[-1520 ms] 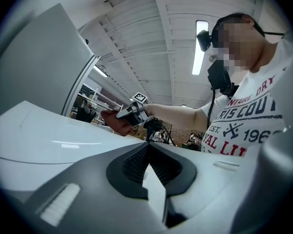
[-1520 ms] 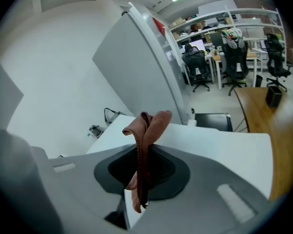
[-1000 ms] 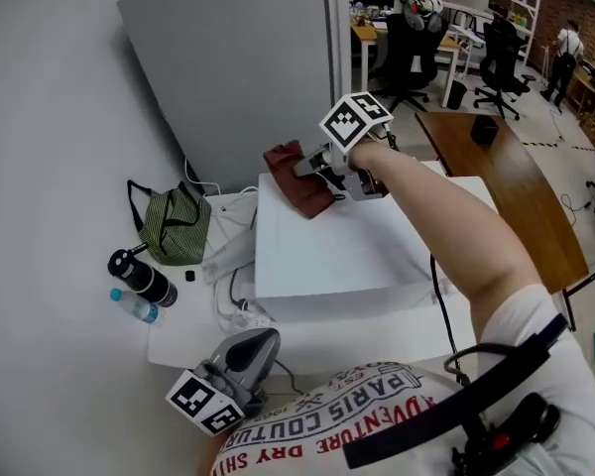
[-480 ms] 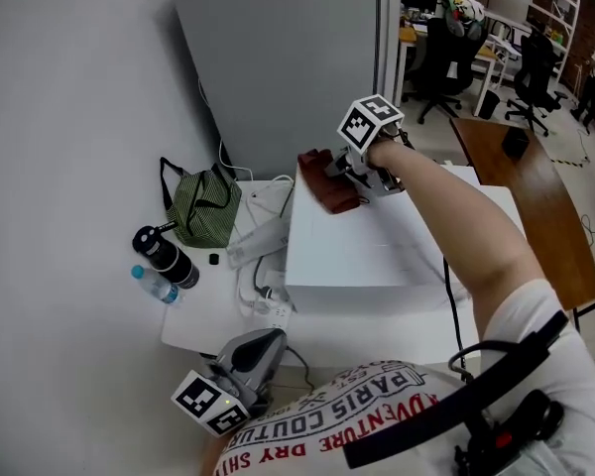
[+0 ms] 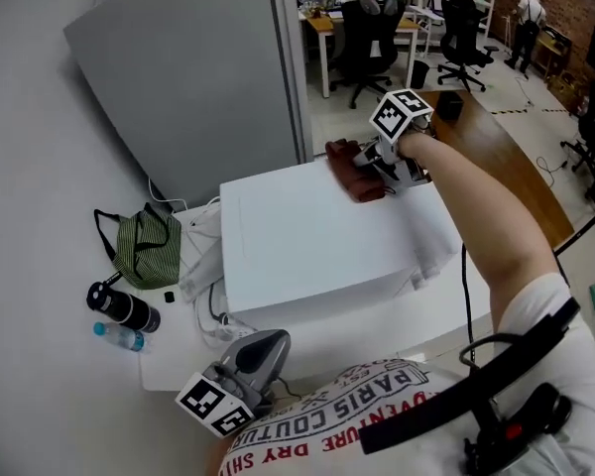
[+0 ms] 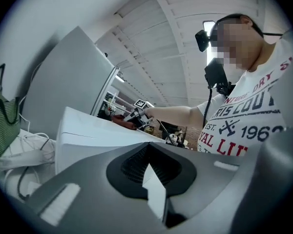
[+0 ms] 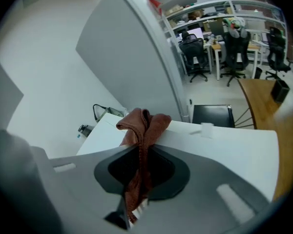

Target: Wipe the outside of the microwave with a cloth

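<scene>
Cloth: the rust-brown cloth (image 7: 144, 126) sat bunched at the far right corner of the white microwave (image 5: 307, 241) top.
Right gripper (image 5: 385, 163): clamped on it, likely to drag it across.
Left gripper (image 5: 246, 361): jaws together, empty, parked low.
Around: a green bag (image 5: 147, 244), a dark bottle (image 5: 124, 308) and cables (image 5: 213, 310) on the counter (image 5: 174, 350), none blocking the top.

Open office: desks (image 5: 320, 25), swivel chairs (image 5: 370, 20).

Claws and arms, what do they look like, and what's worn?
The left claw and right claw are grey plastic with dark ribbed pads, each carrying a white cube with black square markers. The person wears a short-sleeved white T-shirt with red and dark lettering.
</scene>
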A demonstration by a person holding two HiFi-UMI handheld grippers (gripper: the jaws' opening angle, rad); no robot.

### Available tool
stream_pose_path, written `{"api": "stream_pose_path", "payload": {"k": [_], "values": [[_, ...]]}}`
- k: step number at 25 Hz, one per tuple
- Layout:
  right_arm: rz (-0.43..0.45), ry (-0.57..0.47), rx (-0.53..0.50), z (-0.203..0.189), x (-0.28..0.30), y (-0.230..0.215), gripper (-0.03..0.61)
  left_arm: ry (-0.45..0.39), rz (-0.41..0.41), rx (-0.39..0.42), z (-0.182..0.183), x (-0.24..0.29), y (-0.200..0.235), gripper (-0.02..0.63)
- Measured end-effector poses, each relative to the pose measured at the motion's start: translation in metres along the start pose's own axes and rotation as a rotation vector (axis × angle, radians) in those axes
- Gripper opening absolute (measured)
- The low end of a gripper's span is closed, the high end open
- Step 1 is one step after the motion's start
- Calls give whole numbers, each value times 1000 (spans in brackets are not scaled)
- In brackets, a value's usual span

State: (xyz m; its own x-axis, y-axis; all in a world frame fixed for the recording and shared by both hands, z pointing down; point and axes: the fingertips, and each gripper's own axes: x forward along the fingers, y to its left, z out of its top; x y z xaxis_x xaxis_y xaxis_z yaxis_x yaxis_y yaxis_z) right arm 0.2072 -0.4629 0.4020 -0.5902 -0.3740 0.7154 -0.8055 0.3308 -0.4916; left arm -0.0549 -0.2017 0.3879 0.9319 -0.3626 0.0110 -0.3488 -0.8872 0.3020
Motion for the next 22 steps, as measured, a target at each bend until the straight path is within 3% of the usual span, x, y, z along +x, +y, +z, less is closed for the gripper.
{"api": "stream_pose_path", "payload": {"k": [6,12,14,18,22], "values": [[-87,-108,147,-34,-76,-75,41,48,-114,3,-7,38,-13,5],[-51,-235,185,-45,-101,-84,40,82,-166,-9,-12,50,-22,6],[14,-335,138,-36,-108,-63,40,90,-172,-10,-12,48,-23,6],[243,-618,-12,-32,-142,25,40,87,-194,-26,-10,42,-25,6],[234,-789,-222,-76,-172,109,41,72,-222,-27,-5,37,-21,6]]}}
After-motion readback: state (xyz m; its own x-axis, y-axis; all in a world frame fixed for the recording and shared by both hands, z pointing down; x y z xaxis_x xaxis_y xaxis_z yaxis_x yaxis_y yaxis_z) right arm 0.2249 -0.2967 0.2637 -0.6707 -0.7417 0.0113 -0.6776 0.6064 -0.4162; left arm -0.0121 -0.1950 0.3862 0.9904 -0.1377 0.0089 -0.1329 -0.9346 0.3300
